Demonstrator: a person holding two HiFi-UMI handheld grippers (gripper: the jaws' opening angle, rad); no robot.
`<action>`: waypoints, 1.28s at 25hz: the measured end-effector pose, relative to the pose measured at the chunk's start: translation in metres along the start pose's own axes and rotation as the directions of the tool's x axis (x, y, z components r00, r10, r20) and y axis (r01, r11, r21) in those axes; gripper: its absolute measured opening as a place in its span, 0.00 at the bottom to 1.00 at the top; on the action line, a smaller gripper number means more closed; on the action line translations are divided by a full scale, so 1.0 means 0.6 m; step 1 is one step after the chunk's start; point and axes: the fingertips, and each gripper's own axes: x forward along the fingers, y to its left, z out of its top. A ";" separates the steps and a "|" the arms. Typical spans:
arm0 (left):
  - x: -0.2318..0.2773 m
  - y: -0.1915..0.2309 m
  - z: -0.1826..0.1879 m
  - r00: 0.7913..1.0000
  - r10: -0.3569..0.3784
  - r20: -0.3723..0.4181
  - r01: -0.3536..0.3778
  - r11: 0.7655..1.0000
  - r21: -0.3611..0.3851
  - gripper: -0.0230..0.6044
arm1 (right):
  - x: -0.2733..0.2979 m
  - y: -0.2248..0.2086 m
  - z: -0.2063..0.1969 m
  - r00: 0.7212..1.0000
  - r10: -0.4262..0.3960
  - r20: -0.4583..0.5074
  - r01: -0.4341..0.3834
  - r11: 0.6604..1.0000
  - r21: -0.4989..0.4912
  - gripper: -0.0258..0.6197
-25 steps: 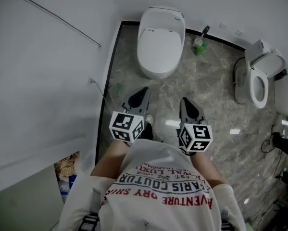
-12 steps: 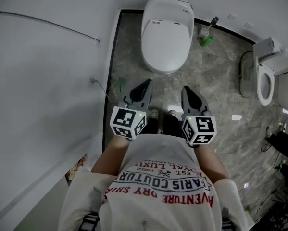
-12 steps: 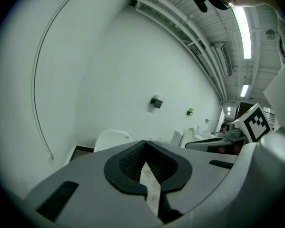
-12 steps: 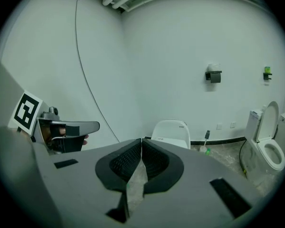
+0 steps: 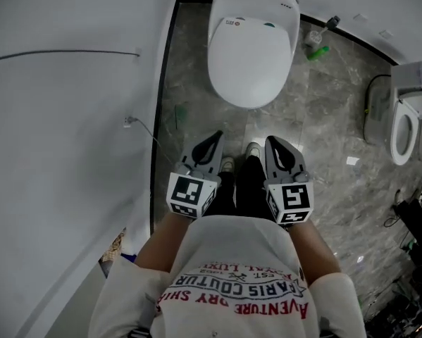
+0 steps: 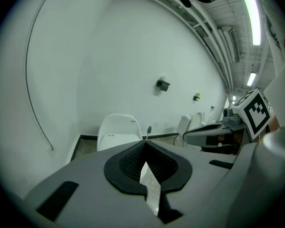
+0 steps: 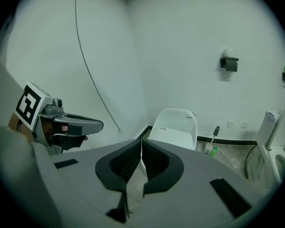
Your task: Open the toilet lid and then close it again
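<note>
Currently, two toilets stand on the marble floor (image 5: 323, 118). The task toilet (image 5: 256, 9) is ahead of me, near the left wall. Its lid (image 5: 249, 58) lies flat over the bowl, so the contents are hidden. Its long axis runs from the rear wall toward my feet, with the rounded front end facing me. The second toilet (image 5: 406, 122), well apart at the right, is uncovered. I hold two grippers. The left gripper (image 5: 213, 141) and right gripper (image 5: 272, 144) both have jaws closed on nothing, clear of the lid.

Two toilets (image 5: 253, 55) (image 5: 408, 125) — two tools (image 5: 212, 139) (image 5: 272, 144) — one toilet brush (image 5: 318, 48).
</note>
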 end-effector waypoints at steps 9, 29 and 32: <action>0.199 0.076 -0.175 0.996 0.014 -0.085 -0.013 1.000 0.015 0.05 | 0.195 -0.081 -0.151 0.996 0.068 -0.064 -0.069 0.997 -0.016 0.06; 0.430 0.141 -0.518 0.973 0.015 -0.230 0.106 0.859 0.501 0.14 | 0.441 -0.136 -0.491 0.973 -0.017 -0.232 -0.147 0.728 -0.669 0.07; 0.439 0.143 -0.525 0.979 0.042 -0.202 0.100 0.760 0.642 0.22 | 0.454 -0.128 -0.502 0.979 -0.049 -0.197 -0.127 0.605 -0.786 0.07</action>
